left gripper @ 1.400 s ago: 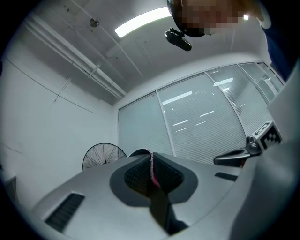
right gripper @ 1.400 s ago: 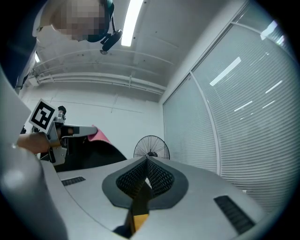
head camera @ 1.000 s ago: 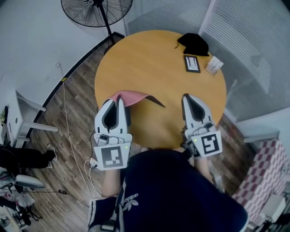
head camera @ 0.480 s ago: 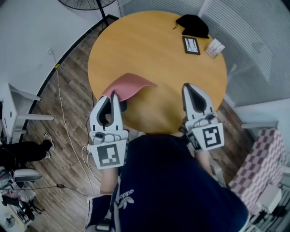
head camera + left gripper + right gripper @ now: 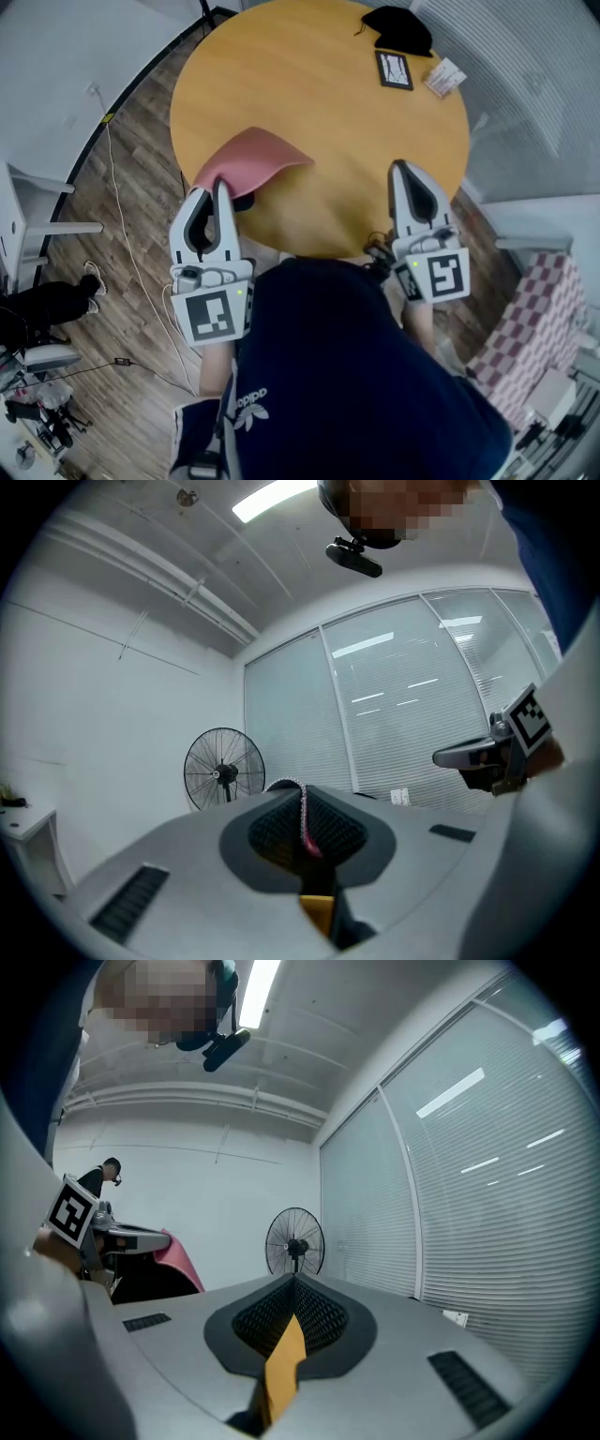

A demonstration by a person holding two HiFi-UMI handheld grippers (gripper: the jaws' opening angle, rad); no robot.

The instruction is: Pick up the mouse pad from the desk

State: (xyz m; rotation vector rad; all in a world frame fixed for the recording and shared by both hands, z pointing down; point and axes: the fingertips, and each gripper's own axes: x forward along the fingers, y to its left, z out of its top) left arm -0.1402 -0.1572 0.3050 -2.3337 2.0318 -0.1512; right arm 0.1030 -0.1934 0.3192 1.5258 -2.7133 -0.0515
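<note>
The pink mouse pad (image 5: 248,159) hangs tilted over the near left edge of the round wooden table (image 5: 319,103), its dark underside showing below. My left gripper (image 5: 221,187) is shut on the pad's near edge. In the left gripper view a thin pink strip of the pad (image 5: 303,822) runs between the closed pads. My right gripper (image 5: 401,169) is shut and holds nothing, over the table's near right edge. The right gripper view shows its jaws meeting at the tip (image 5: 294,1283), with the pad (image 5: 183,1260) off to the left.
At the far side of the table lie a black cloth (image 5: 398,28), a black-framed card (image 5: 394,68) and a small white packet (image 5: 444,77). A standing fan (image 5: 224,771) is by the wall. A white cable (image 5: 122,206) crosses the wooden floor on the left.
Both grippers have sunk a little and drawn back toward the table's near edge. The pad has come with the left gripper and now hangs at the table's left rim.
</note>
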